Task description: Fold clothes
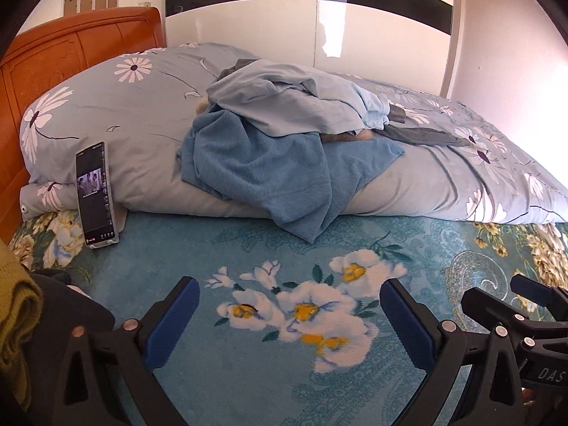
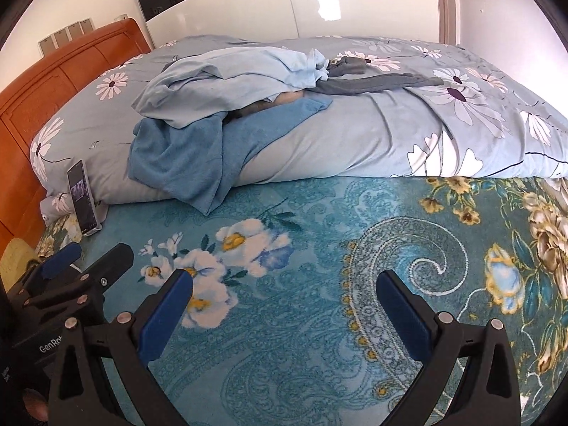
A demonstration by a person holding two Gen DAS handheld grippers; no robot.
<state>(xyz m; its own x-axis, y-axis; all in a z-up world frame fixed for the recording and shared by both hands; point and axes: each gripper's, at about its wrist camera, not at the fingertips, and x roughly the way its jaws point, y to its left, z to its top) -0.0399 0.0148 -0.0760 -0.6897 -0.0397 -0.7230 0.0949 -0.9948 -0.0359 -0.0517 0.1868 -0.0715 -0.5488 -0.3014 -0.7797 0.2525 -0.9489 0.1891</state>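
Note:
A heap of clothes lies on the rolled duvet across the bed. A light blue garment (image 1: 291,99) (image 2: 227,78) is on top. Under it a darker blue terry garment (image 1: 269,174) (image 2: 191,156) hangs down over the duvet's front. A grey garment (image 1: 422,135) (image 2: 372,81) trails out to the right. My left gripper (image 1: 291,305) (image 2: 94,254) hovers open over the teal floral blanket, well short of the heap, with nothing between its blue pads. My right gripper (image 2: 284,284) (image 1: 500,289) is beside it on the right, also open and holding nothing.
A phone (image 1: 94,193) (image 2: 82,198) with a lit screen leans upright against the duvet (image 1: 106,113) at the left. An orange wooden headboard (image 1: 71,56) is at far left, a glossy wardrobe (image 1: 284,17) behind. A yellow-green knit (image 1: 14,305) sits at the left edge.

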